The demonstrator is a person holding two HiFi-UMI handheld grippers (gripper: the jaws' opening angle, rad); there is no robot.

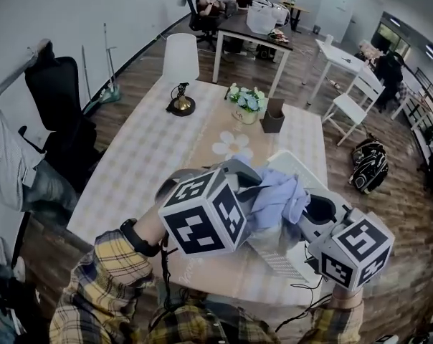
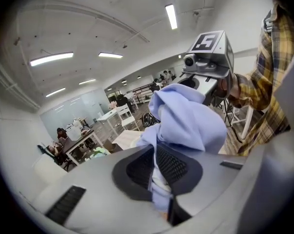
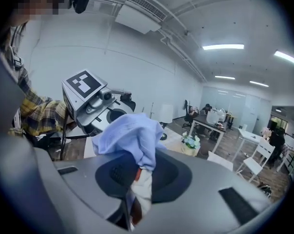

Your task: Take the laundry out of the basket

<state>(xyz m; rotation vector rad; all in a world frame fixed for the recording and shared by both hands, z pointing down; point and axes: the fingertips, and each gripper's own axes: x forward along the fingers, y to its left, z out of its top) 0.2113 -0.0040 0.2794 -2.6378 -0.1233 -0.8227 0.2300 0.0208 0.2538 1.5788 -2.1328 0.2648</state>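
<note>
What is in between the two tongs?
A bunched-up light blue cloth. The left tongs and the right tongs each pinch one side of it. The head view shows this best.

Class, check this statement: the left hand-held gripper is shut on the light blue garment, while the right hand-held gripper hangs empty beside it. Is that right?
Not quite. The right hand-held gripper is not empty: the right gripper view shows its jaws shut on the same light blue garment. The left hand-held gripper is shut on it, as stated.
</note>
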